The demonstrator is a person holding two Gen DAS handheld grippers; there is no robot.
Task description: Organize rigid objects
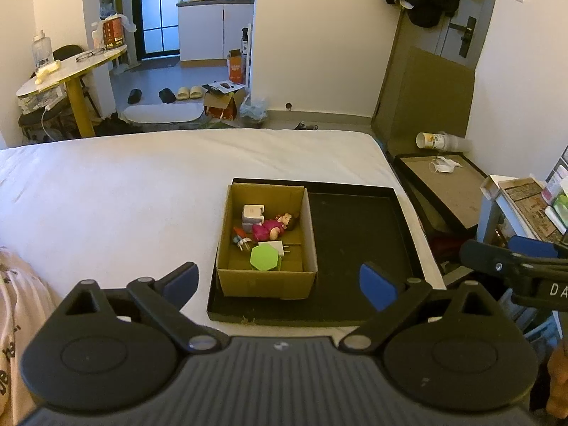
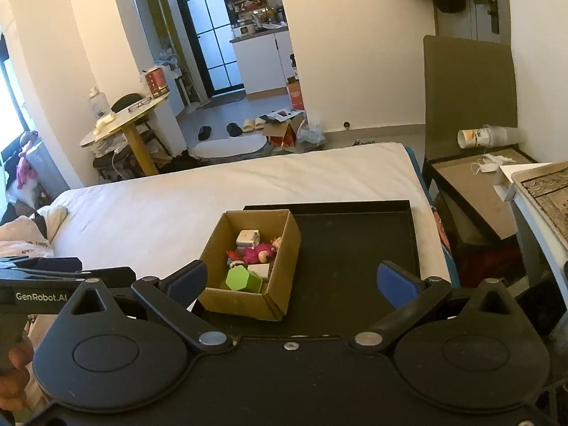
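A cardboard box [image 1: 266,280] [image 2: 280,248] stands in the left part of a black tray [image 1: 355,241] [image 2: 355,248] on the white bed. In the box lie a green hexagonal block [image 1: 264,258] [image 2: 243,278], a pink doll [image 1: 271,228] [image 2: 259,251], a white cube-like gadget [image 1: 252,213] [image 2: 247,238], a white plug [image 1: 280,247] and small red bits. My left gripper [image 1: 280,284] is open and empty, in front of the box. My right gripper [image 2: 294,282] is open and empty, above the tray's near edge.
The white bed [image 1: 124,191] [image 2: 177,198] stretches left. A low brown table [image 1: 447,184] [image 2: 472,188] with a face mask and a tipped cup stands right of the bed. A round table [image 1: 71,67] and floor clutter lie beyond.
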